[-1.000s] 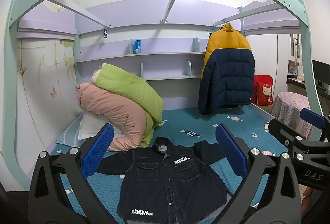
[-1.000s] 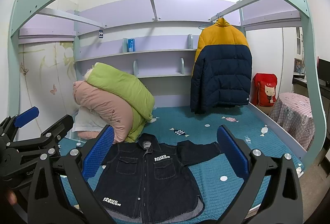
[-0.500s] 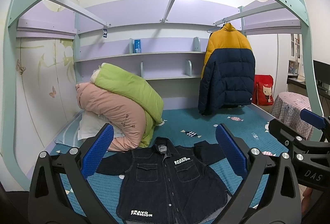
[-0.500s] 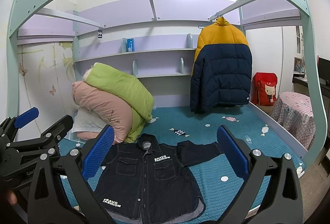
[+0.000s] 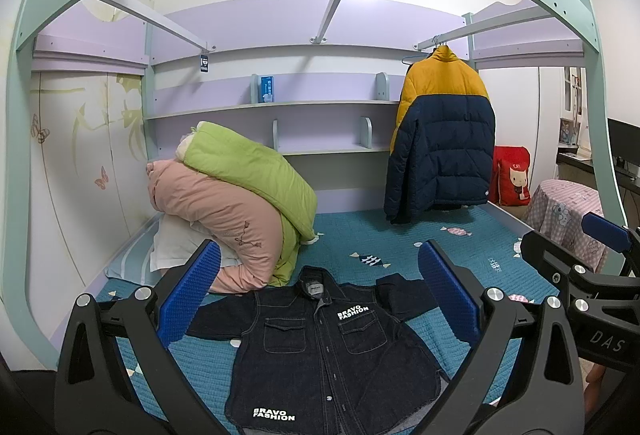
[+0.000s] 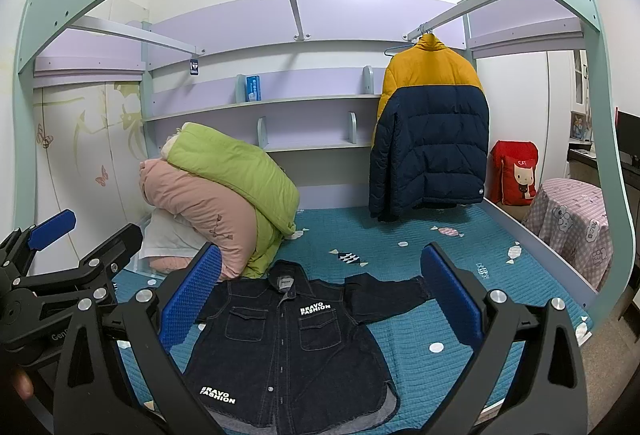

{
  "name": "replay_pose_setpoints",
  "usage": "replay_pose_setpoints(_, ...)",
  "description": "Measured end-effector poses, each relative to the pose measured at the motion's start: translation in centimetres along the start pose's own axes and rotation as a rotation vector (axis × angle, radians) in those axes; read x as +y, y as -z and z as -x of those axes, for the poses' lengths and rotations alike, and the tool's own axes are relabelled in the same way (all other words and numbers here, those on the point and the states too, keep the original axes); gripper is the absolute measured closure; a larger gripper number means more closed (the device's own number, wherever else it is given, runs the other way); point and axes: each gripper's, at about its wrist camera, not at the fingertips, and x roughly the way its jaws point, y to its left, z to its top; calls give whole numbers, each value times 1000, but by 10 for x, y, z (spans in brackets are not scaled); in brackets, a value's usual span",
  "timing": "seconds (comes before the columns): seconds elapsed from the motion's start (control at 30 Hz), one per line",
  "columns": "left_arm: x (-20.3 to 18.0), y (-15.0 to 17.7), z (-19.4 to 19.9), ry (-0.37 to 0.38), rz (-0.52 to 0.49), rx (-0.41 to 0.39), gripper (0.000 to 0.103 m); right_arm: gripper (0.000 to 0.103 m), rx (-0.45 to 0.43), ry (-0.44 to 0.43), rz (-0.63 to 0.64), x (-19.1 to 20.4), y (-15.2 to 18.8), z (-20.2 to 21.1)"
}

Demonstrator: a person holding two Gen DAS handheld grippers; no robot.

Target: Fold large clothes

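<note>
Bright even indoor light; sharp focus; strong fisheye edge curvature.

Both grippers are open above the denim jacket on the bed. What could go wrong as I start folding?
1. The denim jacket hem lies at the bed's near edge; pulling toward you may slide it off.
2. One sleeve is spread, the other lies near the pink quilt, which may snag the left gripper.

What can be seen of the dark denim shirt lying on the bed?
The dark indigo denim shirt lies flat, front up and unfolded, on the teal quilted bedspread, collar toward the shelves and hem toward the cameras. It looks buttoned, with two flap chest pockets, pale stitching, and white BRAVO FASHION lettering above one pocket and near the hem. One sleeve stretches out sideways; the other is partly hidden behind a hand-held gripper finger. Neither open hand-held gripper touches it.
</note>
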Motion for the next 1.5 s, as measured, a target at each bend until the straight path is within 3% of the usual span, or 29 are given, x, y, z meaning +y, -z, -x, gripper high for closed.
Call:
replay_pose_setpoints(1.2, 11, 6, -4, 2, 30, 10, 4, 7, 4, 4, 37, 17, 14, 5)
replay_pose_setpoints(1.5, 18, 16, -42, -8, 35, 68, 4, 7, 62, -3, 40, 18, 21, -29)
